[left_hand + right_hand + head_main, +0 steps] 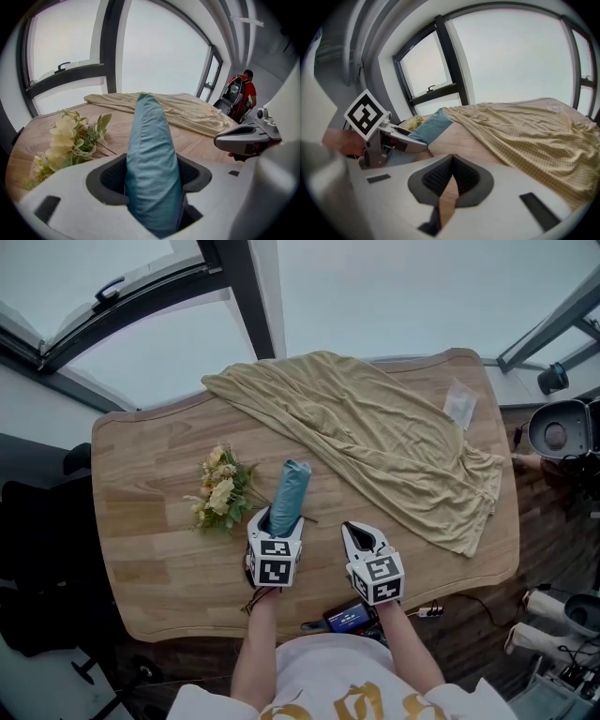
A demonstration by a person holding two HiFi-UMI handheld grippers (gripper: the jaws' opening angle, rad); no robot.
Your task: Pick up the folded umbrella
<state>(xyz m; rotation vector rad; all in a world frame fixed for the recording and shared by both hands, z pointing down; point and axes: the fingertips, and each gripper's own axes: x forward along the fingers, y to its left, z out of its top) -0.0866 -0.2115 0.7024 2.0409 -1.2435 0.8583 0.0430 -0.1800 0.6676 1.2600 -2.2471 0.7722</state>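
Observation:
The folded umbrella (289,491), in a teal sleeve, lies on the wooden table (150,549) and points away from me. Its near end sits between the jaws of my left gripper (274,524), which are shut on it. In the left gripper view the umbrella (151,140) fills the gap between the dark pads (108,177) and rises up the middle of the picture. My right gripper (358,532) rests just right of it, shut and empty, its pads (440,176) meeting in a line. The right gripper view shows the umbrella (431,126) and the left gripper (401,140) at its left.
A bunch of pale artificial flowers (220,491) lies just left of the umbrella. A tan cloth (375,442) covers the table's far right part, with a small clear packet (459,404) beyond it. A phone-like device (347,617) sits at the near edge. Windows stand behind.

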